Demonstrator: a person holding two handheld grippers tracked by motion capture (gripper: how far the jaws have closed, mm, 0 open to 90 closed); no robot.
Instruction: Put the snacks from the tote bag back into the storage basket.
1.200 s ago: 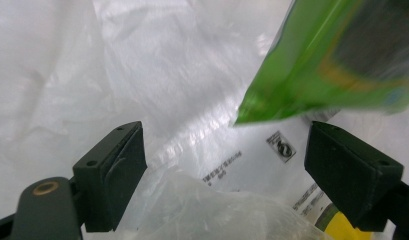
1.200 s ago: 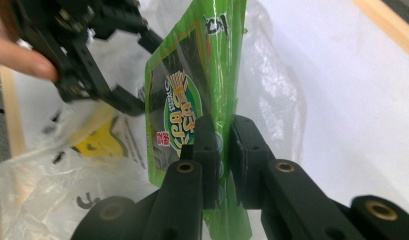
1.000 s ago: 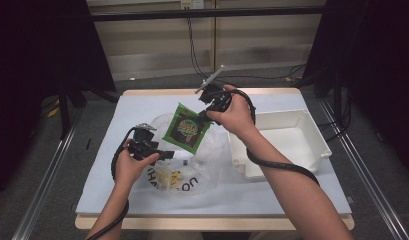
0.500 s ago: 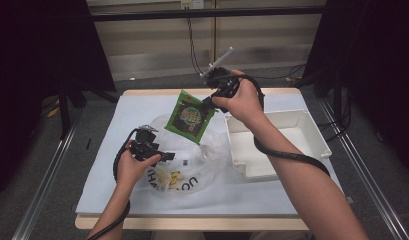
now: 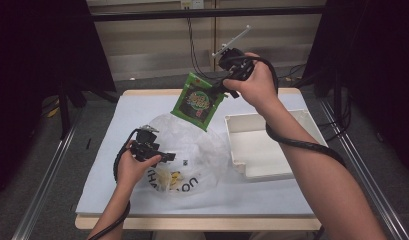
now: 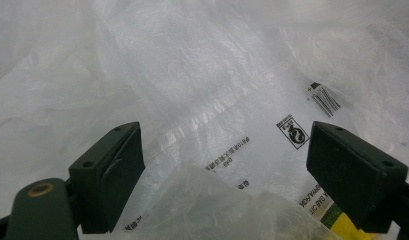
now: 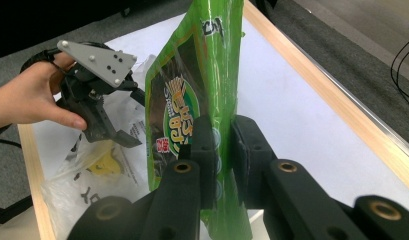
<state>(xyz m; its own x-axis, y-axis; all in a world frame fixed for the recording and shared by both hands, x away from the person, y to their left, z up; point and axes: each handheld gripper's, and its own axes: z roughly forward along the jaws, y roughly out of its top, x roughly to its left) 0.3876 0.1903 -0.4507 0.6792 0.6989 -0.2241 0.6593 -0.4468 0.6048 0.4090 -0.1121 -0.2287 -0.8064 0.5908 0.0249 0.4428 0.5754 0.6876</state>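
Left claw (image 5: 167, 157): jaws spread wide, gripping nothing, resting on the clear plastic bag (image 5: 192, 155) that lies crumpled on the counter (image 5: 117, 115). Before you move, close on the bag's film so it cannot drift.

Right claw (image 5: 218, 90): jaws clamped on one edge of the green snack packet (image 5: 196, 101), which hangs below and to its left, clear of the bag. The white bin (image 5: 272, 145) sits below and right of this claw. If the bin is the goal, carry the packet over its rim and lower before releasing.
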